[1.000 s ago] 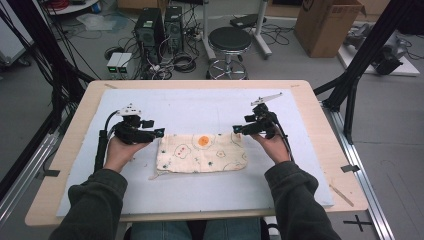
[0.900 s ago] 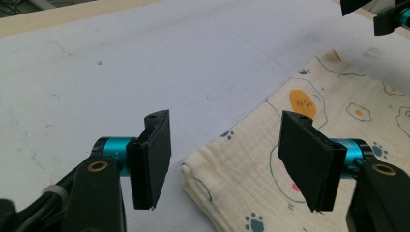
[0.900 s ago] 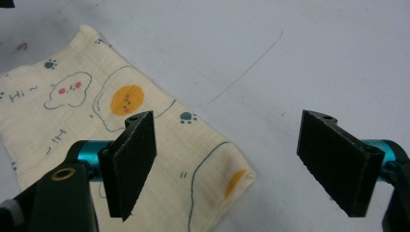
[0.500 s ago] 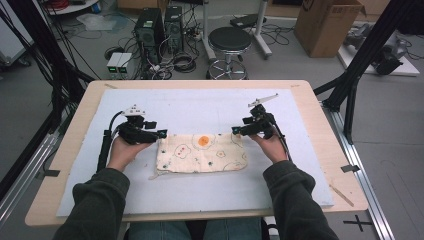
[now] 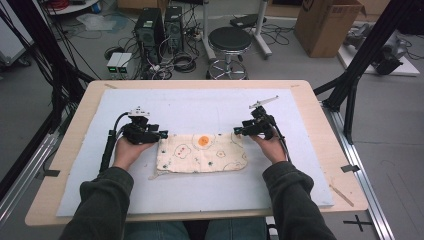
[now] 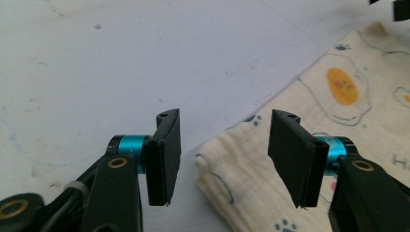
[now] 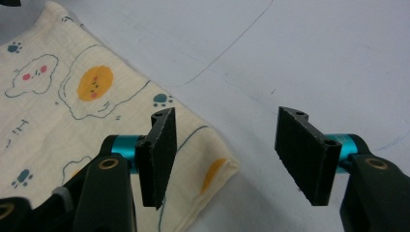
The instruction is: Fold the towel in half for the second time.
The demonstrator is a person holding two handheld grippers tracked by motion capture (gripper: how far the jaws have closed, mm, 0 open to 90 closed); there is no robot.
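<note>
A cream cloth [image 5: 202, 152] printed with fried eggs and paw marks lies folded on the pale mat. My left gripper [image 5: 162, 135] is at its far left corner and my right gripper [image 5: 237, 131] at its far right corner. In the left gripper view the jaws of the left gripper [image 6: 225, 116] stand apart, with the cloth's folded corner [image 6: 227, 188] low between them and untouched. In the right gripper view the right gripper [image 7: 227, 116] straddles the cloth's other corner [image 7: 212, 176], which lies close to the left pad [image 7: 157, 154]. Both pairs of jaws have just been closing.
The pale blue mat [image 5: 210, 107] covers most of the wooden table [image 5: 320, 115]. A thin wooden stick [image 5: 341, 195] lies near the table's right front edge. Beyond the table stand a black stool [image 5: 230, 42], computer towers [image 5: 160, 27] and a cardboard box [image 5: 327, 25].
Both hands stay at the cloth's far corners. The left gripper has edged slightly toward the cloth.
</note>
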